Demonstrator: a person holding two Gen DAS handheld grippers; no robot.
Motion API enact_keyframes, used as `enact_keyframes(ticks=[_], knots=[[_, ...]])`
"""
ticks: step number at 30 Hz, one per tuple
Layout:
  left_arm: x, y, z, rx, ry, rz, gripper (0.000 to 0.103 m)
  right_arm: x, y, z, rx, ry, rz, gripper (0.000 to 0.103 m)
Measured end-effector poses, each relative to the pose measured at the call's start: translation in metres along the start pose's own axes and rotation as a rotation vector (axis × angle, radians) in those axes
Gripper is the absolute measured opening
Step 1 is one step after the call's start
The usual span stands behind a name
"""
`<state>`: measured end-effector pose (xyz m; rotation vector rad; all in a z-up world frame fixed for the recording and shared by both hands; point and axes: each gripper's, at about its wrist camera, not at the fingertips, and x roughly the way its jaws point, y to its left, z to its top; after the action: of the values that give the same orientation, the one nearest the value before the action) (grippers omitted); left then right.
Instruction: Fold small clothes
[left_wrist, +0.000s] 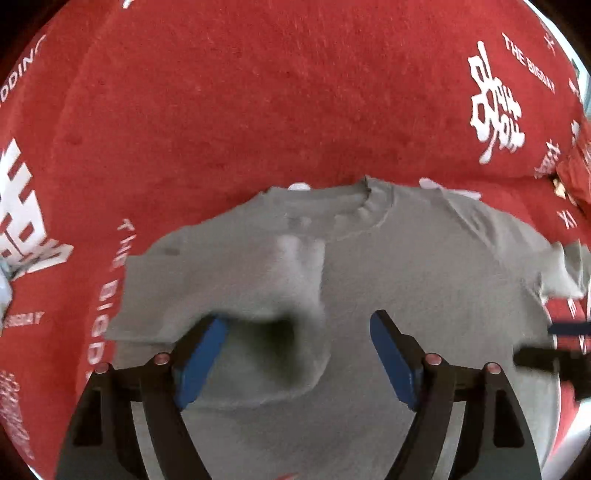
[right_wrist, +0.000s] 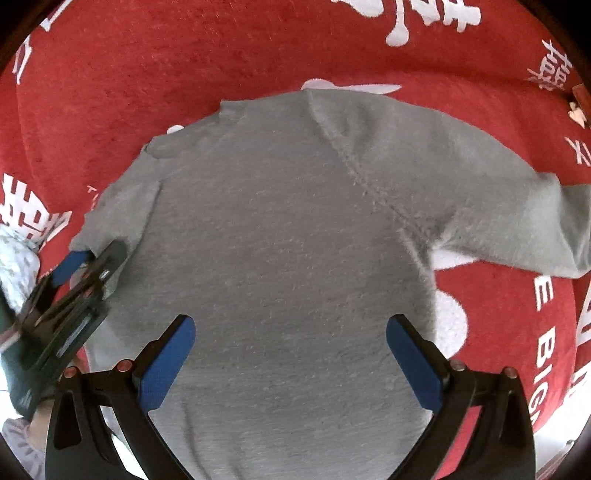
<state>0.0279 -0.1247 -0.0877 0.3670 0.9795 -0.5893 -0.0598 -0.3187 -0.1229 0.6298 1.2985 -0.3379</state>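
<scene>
Two hand-held grippers hovered over a grey sweatshirt (right_wrist: 288, 236) spread flat on a red blanket (left_wrist: 229, 96) printed with white lettering. The left hand-held gripper (left_wrist: 299, 332) had its blue pads wide apart, one pad tucked under the folded-in sleeve (left_wrist: 229, 280) but pinching nothing. The right hand-held gripper (right_wrist: 291, 339) likewise stood fully spread above the sweatshirt's body, empty, while the other sleeve (right_wrist: 517, 221) lay stretched outward.

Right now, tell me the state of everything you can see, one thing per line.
grey shirt: lying on the blanket, left sleeve folded over the body, right sleeve still spread out.
left gripper: open, fingers over the folded left sleeve.
right gripper: open, hovering over the shirt's body, gripping nothing.
red blanket: spread under the shirt, white lettering showing.
</scene>
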Motion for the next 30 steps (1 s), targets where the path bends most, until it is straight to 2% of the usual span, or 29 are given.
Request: enact_keyframes(ticks=[3,6,7,9,11,14,15,17,18,20,21,22,24,26,27,28,29,30], knots=[[-0.027,0.044,-0.015,-0.058,0.006,0.049,0.081,-0.007,0.022,0.01,-0.098,-0.036,-0.007,0.103],[-0.029,0.104,-0.031,-0.199,0.07,0.116,0.081,-0.018,0.079,0.021,-0.3,-0.108,0.029,0.103],[-0.022,0.118,-0.035,-0.235,0.103,0.129,0.081,-0.019,0.11,0.025,-0.409,-0.136,0.042,0.103],[-0.006,0.148,-0.043,-0.334,0.185,0.105,0.081,-0.013,0.154,0.028,-0.564,-0.17,0.031,0.103],[0.006,0.168,-0.051,-0.431,0.216,0.047,0.081,0.003,0.205,0.025,-0.758,-0.198,-0.03,0.103],[0.018,0.175,-0.06,-0.474,0.236,0.019,0.081,0.043,0.257,0.01,-0.993,-0.192,-0.162,0.099],[0.021,0.174,-0.063,-0.471,0.244,0.028,0.081,0.061,0.267,0.007,-1.052,-0.182,-0.231,0.089],[0.021,0.171,-0.067,-0.462,0.218,0.045,0.081,0.088,0.272,0.006,-1.121,-0.158,-0.35,0.039],[0.02,0.169,-0.067,-0.453,0.216,0.05,0.081,0.094,0.27,0.012,-1.099,-0.128,-0.353,0.012],[0.017,0.168,-0.068,-0.449,0.211,0.051,0.081,0.077,0.25,0.038,-0.884,-0.146,-0.234,0.013],[0.017,0.168,-0.068,-0.447,0.208,0.047,0.081,0.062,0.231,0.051,-0.747,-0.168,-0.129,0.013],[0.017,0.165,-0.069,-0.44,0.204,0.044,0.081,0.042,0.199,0.067,-0.546,-0.195,0.016,0.013],[0.019,0.166,-0.068,-0.421,0.202,0.039,0.082,0.028,0.147,0.078,-0.274,-0.224,0.095,0.014],[0.022,0.166,-0.067,-0.404,0.209,0.031,0.082,0.029,0.08,0.078,0.064,-0.21,0.223,0.024],[0.023,0.167,-0.065,-0.399,0.218,0.025,0.082,0.034,0.051,0.073,0.207,-0.193,0.285,0.044],[0.025,0.168,-0.063,-0.397,0.232,0.019,0.082,0.044,0.019,0.063,0.367,-0.163,0.352,0.068],[0.025,0.171,-0.059,-0.393,0.25,0.012,0.081,0.047,0.005,0.055,0.441,-0.153,0.375,0.073],[0.023,0.175,-0.052,-0.384,0.253,0.006,0.081,0.048,-0.01,0.045,0.516,-0.148,0.397,0.074]])
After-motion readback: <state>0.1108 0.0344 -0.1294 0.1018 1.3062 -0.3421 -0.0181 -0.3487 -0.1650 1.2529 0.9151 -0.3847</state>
